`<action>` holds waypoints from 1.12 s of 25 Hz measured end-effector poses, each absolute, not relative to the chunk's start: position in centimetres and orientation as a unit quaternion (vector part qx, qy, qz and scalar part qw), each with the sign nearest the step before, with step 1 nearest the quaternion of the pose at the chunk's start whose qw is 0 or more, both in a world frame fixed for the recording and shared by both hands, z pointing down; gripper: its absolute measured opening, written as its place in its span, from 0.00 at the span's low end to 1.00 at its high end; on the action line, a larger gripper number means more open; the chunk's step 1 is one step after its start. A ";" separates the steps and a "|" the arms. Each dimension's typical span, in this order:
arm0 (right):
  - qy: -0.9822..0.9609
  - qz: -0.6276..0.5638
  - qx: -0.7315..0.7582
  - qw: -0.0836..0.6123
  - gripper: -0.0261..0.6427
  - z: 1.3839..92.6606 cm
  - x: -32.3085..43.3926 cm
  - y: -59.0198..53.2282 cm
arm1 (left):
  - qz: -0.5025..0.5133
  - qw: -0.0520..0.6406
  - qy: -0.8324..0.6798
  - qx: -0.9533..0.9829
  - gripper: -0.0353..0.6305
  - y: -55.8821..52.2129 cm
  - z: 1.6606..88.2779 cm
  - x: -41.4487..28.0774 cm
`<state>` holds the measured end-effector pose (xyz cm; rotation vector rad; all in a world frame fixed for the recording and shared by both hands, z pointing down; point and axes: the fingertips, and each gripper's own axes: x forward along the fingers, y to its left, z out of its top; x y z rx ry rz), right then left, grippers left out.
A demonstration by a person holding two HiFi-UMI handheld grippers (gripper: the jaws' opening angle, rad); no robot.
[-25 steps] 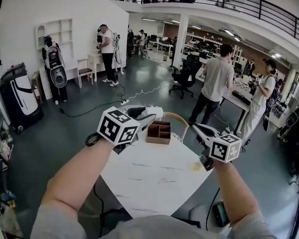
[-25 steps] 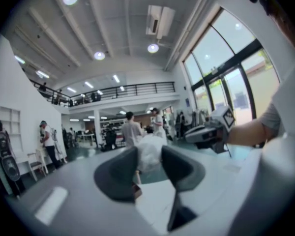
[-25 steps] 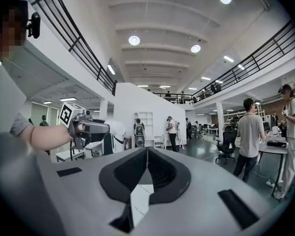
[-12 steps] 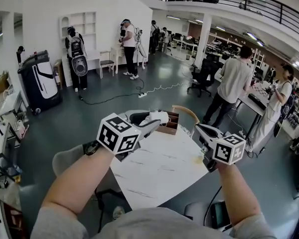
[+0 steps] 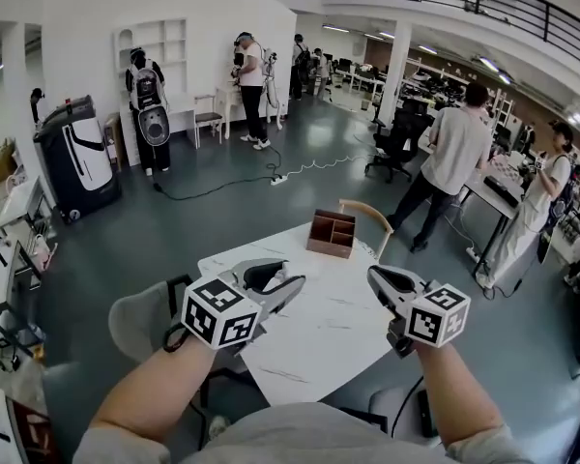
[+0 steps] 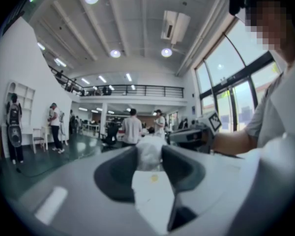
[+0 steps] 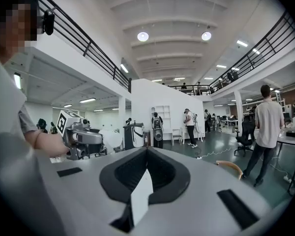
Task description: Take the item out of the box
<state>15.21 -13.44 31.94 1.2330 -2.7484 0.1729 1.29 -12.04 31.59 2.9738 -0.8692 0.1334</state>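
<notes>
Left tongs (image 5: 288,282) pinch a white, seemingly crumpled item (image 6: 149,155) at their tips

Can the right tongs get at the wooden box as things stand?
Probably yes: the right tongs are empty and shut, and only bare table lies between them and the wooden box.

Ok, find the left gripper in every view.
Head view: left gripper, lower left of centre, over the table's near edge.
Left gripper view: bottom centre, jaws closed on a white item.
Right gripper view: left of centre, side-on.
Shared landmark: person in pale T-shirt.
</notes>
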 end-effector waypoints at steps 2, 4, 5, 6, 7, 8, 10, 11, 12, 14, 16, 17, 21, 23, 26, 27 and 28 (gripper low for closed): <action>-0.907 0.063 0.412 0.060 0.05 33.0 13.8 -13.0 | 0.033 0.034 -0.272 0.961 0.30 -11.7 32.9 0.0; -0.904 0.073 0.418 0.057 0.05 34.5 12.5 -12.6 | 0.024 0.056 -0.262 0.963 0.30 -11.3 34.6 -1.5; -0.901 0.082 0.422 0.053 0.05 35.4 11.8 -12.4 | 0.021 0.070 -0.255 0.964 0.30 -11.1 35.5 -2.2; -0.899 0.093 0.426 0.048 0.05 36.3 11.1 -12.3 | 0.019 0.085 -0.248 0.965 0.30 -10.9 36.4 -2.9; -0.896 0.106 0.429 0.042 0.05 37.2 10.5 -12.2 | 0.020 0.098 -0.241 0.965 0.30 -10.8 37.3 -3.7; -0.892 0.121 0.434 0.036 0.05 38.0 10.0 -12.3 | 0.021 0.110 -0.235 0.966 0.30 -10.8 38.1 -4.4; -0.885 0.143 0.442 0.032 0.05 39.7 8.8 -12.7 | 0.026 0.130 -0.224 0.965 0.30 -11.0 39.5 -5.8; -0.882 0.149 0.446 0.034 0.05 40.3 8.2 -12.9 | 0.028 0.137 -0.220 0.965 0.30 -11.1 40.0 -6.4; -0.880 0.151 0.448 0.037 0.05 40.8 7.7 -13.0 | 0.030 0.142 -0.217 0.965 0.30 -11.2 40.5 -7.0; -0.879 0.150 0.451 0.040 0.05 41.1 6.9 -13.3 | 0.033 0.146 -0.212 0.966 0.30 -11.5 40.9 -7.9; -0.879 0.148 0.453 0.039 0.05 40.8 6.6 -13.7 | 0.030 0.149 -0.211 0.966 0.30 -11.9 40.9 -8.5; -0.879 0.146 0.453 0.039 0.05 40.6 6.6 -13.9 | 0.028 0.152 -0.210 0.965 0.30 -12.1 40.8 -8.6; -0.879 0.143 0.452 0.044 0.05 40.4 7.1 -14.3 | 0.016 0.156 -0.207 0.966 0.30 -12.9 40.2 -8.2; -0.878 0.143 0.454 0.045 0.05 40.6 7.8 -14.5 | 0.013 0.155 -0.204 0.966 0.30 -13.2 40.0 -7.5; -0.877 0.141 0.456 0.046 0.05 40.6 8.9 -14.9 | 0.010 0.151 -0.201 0.968 0.30 -13.7 39.6 -6.4; -0.877 0.141 0.457 0.046 0.05 40.6 9.3 -15.0 | 0.008 0.150 -0.200 0.968 0.30 -13.8 39.4 -6.1; -0.877 0.141 0.457 0.046 0.05 40.5 9.7 -15.1 | 0.007 0.149 -0.201 0.968 0.30 -13.9 39.2 -5.8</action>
